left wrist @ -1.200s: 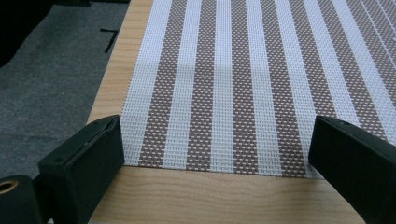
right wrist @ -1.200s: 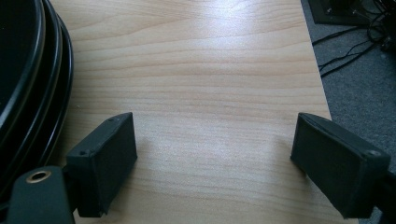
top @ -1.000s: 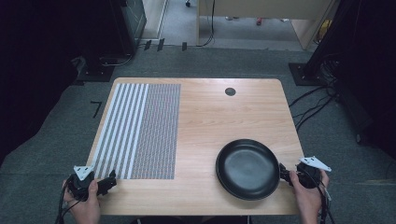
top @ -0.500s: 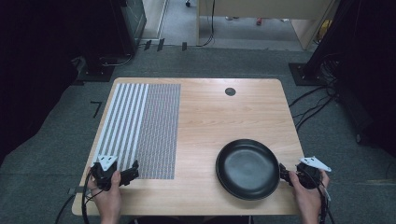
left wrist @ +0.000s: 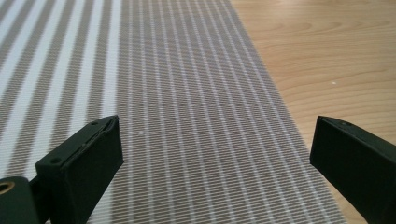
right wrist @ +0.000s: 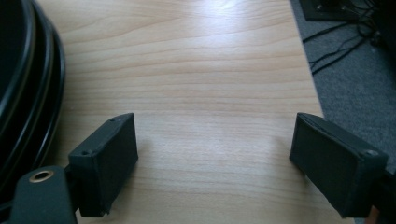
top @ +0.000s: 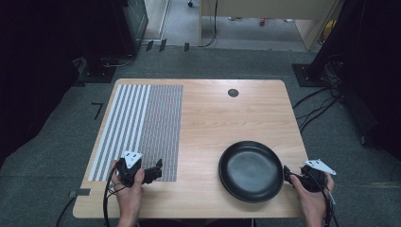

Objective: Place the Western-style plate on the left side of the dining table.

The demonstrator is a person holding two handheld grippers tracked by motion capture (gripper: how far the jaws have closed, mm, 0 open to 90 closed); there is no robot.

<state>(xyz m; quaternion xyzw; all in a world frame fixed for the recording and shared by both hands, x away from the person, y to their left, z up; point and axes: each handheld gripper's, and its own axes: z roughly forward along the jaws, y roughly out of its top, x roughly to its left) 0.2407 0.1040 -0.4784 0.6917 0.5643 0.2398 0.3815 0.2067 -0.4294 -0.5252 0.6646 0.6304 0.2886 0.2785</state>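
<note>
A black round pan (top: 251, 170) lies on the wooden table (top: 213, 113) at the front right. Its rim (right wrist: 28, 93) fills the left edge of the right gripper view. My right gripper (top: 286, 174) stands open just right of the pan, near the table's right edge, with bare wood between its jaws. A striped grey and white placemat (top: 142, 127) covers the table's left part. My left gripper (top: 158, 169) hovers open over the mat's front right corner (left wrist: 196, 116), nothing held.
A small dark round grommet (top: 233, 92) sits at the table's far side. Grey carpet (right wrist: 359, 84) with cables lies beyond the right edge. Dark equipment and a desk stand behind the table.
My left gripper has moved right and forward from the table's front left corner onto the mat's front right corner. The right gripper and the pan have stayed put.
</note>
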